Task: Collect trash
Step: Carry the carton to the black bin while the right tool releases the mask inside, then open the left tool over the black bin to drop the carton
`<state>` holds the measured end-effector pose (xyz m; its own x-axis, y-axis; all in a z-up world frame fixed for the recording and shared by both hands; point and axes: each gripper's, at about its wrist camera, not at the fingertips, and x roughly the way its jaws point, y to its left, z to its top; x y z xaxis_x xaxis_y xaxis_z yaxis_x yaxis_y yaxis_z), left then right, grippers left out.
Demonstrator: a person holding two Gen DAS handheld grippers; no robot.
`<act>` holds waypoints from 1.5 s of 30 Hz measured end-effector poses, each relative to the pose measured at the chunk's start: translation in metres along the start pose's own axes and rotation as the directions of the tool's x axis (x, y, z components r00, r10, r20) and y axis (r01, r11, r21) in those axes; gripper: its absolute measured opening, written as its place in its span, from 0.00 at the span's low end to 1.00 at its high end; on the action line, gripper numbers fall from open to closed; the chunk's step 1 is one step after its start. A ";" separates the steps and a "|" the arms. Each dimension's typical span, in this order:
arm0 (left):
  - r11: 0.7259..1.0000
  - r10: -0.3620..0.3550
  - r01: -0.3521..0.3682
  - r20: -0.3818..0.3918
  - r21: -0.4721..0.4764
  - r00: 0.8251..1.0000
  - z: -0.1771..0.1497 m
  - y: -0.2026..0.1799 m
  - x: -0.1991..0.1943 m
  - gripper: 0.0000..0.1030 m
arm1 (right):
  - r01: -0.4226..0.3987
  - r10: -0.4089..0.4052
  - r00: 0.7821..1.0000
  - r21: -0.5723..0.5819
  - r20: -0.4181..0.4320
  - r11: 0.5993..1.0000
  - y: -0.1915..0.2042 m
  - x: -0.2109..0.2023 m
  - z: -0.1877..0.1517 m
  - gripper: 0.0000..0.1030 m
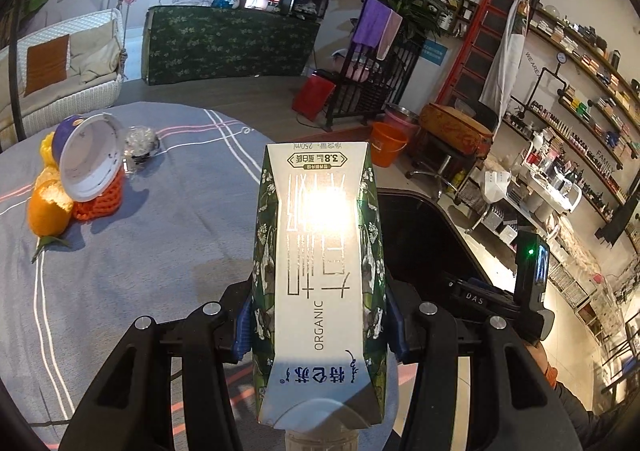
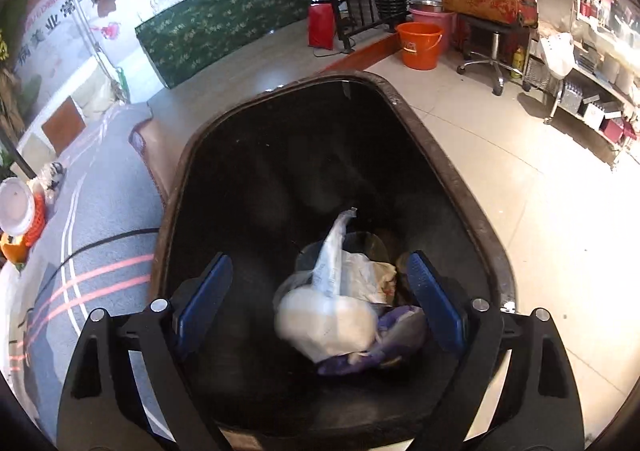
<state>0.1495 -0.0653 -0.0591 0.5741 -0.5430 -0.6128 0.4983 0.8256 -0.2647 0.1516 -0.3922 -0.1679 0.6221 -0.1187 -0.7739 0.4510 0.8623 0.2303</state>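
Left gripper [image 1: 318, 325] nearest the lens, blue pads [image 1: 241, 335] clamped on both sides of a 250 ml organic milk carton [image 1: 320, 267], carton held lengthwise above the striped tablecloth [image 1: 140, 271]; glare washing out its middle print. Right gripper [image 2: 322, 297] spread wide over the black trash bin [image 2: 452, 171], gripping nothing; blurred white wrapper [image 2: 332, 311] between the fingers, contact unclear. Below it crumpled paper and something purple, hard to identify. Farther back on the table, orange peel [image 1: 48, 207] and an upturned white lid [image 1: 90, 161].

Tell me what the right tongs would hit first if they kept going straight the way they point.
Probably the white crumpled wrapper, lying blurred between the open right tongs inside the black bin; its depth is unclear.
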 end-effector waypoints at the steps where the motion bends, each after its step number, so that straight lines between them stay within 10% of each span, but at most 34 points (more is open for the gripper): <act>1: 1.000 -0.006 0.006 -0.003 0.002 1.000 0.001 -0.002 0.002 0.49 | 0.000 0.000 1.000 0.004 -0.001 1.000 0.000 -0.001 0.000 0.86; 20: 0.973 -0.219 0.228 -0.170 0.035 0.961 0.000 -0.088 0.083 0.49 | 0.046 -0.049 0.955 0.016 0.293 0.999 -0.016 -0.110 0.021 0.88; 36: 0.967 -0.185 0.238 -0.379 0.096 0.907 -0.011 -0.140 0.173 0.49 | 0.104 -0.130 0.953 0.107 0.275 0.989 -0.068 -0.113 0.017 0.88; 38: 0.966 -0.161 0.227 -0.396 0.126 0.904 -0.011 -0.145 0.179 0.57 | 0.111 -0.138 0.951 0.114 0.275 0.987 -0.071 -0.113 0.016 0.88; 40: 0.963 -0.131 0.211 -0.389 0.169 0.912 -0.011 -0.150 0.179 0.88 | 0.112 -0.142 0.953 0.124 0.268 0.986 -0.075 -0.112 0.015 0.88; 45: 0.954 -0.069 0.166 -0.354 0.251 0.933 -0.018 -0.148 0.167 0.93 | 0.113 -0.157 0.946 0.165 0.285 0.980 -0.083 -0.117 0.012 0.88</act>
<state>0.1593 -0.2756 -0.1357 0.2711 -0.5087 -0.8172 0.7336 0.6588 -0.1667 0.0489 -0.4556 -0.0899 0.7000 -0.3878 -0.5997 0.6175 0.7505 0.2354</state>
